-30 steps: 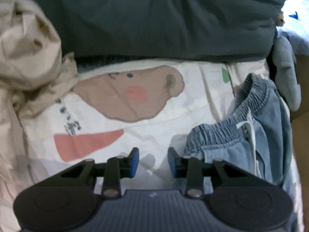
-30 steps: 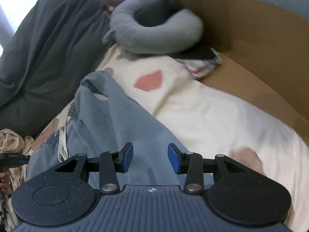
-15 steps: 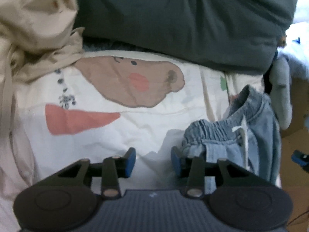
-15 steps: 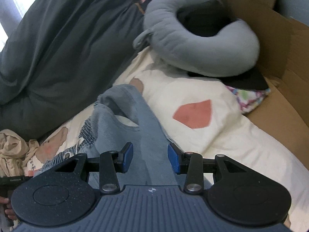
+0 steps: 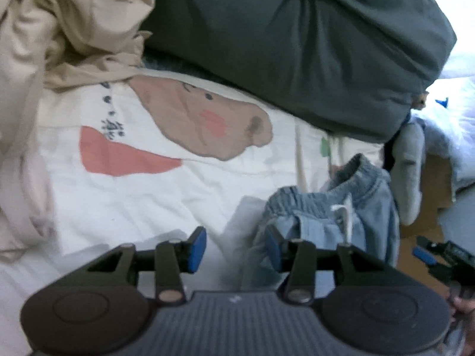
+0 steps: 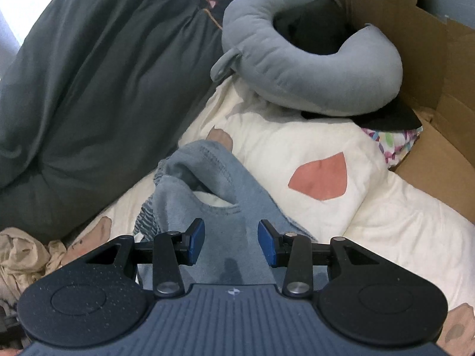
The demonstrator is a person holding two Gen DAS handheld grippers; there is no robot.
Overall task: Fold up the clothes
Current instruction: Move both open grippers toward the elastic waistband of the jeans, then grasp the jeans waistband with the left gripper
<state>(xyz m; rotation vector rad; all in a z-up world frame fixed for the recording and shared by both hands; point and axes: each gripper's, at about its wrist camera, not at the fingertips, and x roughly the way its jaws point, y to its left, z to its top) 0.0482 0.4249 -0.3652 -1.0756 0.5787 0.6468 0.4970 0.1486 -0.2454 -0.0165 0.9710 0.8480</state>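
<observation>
Blue denim shorts [image 5: 323, 222] bunched at lower right of the left-wrist frame on the printed bed sheet [image 5: 148, 201], waistband up-right of the left gripper [image 5: 234, 247], fingers just spread wider, nothing between; right gripper [image 6: 231, 244] spread over shorts' cloth running up-left, unpinched
</observation>
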